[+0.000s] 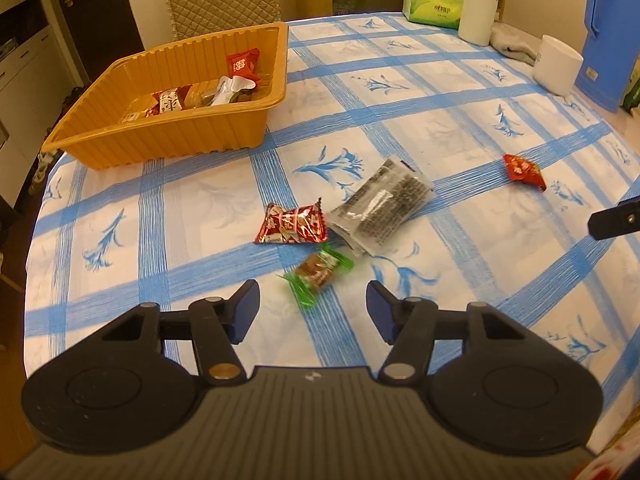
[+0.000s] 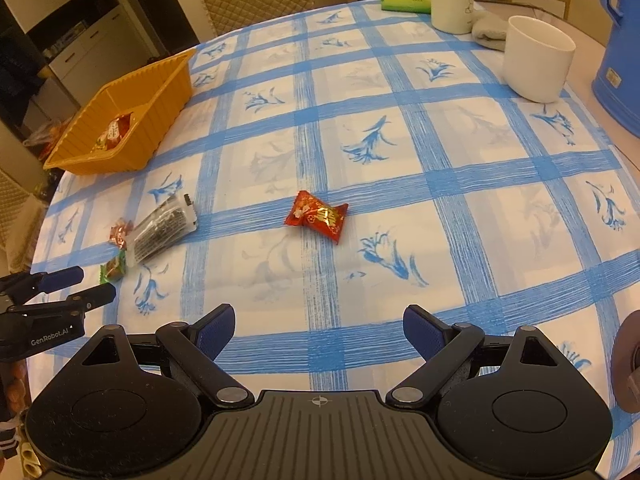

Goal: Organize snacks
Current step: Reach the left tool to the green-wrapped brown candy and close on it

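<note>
Four snacks lie loose on the checked surface [image 1: 460, 92]: a green-wrapped candy [image 1: 319, 271] just ahead of the spread, empty left gripper [image 1: 313, 307], a red packet [image 1: 292, 224] and clear packet [image 1: 382, 206] at 12 o'clock, one red candy [image 2: 317, 215] at 12 o'clock beyond the spread, empty right gripper [image 2: 319, 332]. The orange basket [image 1: 176, 136], at 10 o'clock, holds several snacks.

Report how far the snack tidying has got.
Done: several wrapped snacks already lie in the orange basket. In hand: nothing; the left tongs stand open just short of the green candy, and the right tongs are open and empty. Left: four snacks on the tablecloth: the green candy, the red packet, the clear packet and the red candy lying apart.
</note>
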A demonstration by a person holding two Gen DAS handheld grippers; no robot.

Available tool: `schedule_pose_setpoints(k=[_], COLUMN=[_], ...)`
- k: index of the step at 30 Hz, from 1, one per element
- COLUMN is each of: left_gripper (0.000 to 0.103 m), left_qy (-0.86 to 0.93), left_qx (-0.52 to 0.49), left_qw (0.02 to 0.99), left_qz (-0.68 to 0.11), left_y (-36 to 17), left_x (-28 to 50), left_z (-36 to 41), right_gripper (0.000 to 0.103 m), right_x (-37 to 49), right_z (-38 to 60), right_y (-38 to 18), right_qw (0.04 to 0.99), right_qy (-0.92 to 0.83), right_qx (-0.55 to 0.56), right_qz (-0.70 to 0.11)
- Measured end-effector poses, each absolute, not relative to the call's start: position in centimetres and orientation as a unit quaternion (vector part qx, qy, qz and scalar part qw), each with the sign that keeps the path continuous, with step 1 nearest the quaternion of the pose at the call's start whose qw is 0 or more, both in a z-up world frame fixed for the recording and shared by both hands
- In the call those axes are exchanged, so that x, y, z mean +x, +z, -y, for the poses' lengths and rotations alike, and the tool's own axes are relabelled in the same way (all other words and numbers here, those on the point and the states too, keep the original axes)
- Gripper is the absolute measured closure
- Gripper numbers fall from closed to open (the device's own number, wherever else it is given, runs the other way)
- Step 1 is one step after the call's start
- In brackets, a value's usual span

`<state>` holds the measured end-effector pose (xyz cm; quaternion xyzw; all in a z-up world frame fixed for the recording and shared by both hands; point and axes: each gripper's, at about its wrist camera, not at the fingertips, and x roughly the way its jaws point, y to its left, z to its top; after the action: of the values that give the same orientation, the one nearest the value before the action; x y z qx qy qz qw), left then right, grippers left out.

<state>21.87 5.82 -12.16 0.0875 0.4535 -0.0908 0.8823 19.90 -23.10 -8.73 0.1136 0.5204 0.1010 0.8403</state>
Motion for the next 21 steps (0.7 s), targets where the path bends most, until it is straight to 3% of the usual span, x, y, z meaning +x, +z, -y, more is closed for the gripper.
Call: schedule_pose_setpoints(k=[9,21], left_gripper=[0.055,0.08], left_qy=[-0.113,-0.144], left_qx=[0.114,0.109], left_qw=[0.876,0.866], left_qz=[-0.455,-0.466], left_y=[-13.0,-13.5], left_x=[23.6,24.6], left_z=[-6.0,-6.0], right_gripper=[0.012,0.012], right_x=[19.9,20.1], right_z=[23.3,23.3], right_y=[-8.9,-9.1], right_qw=[0.84,0.84], right_qy=[0.082,0.07], right_qx=[0.122,0.126], right_qz=[-0.523,-0.523])
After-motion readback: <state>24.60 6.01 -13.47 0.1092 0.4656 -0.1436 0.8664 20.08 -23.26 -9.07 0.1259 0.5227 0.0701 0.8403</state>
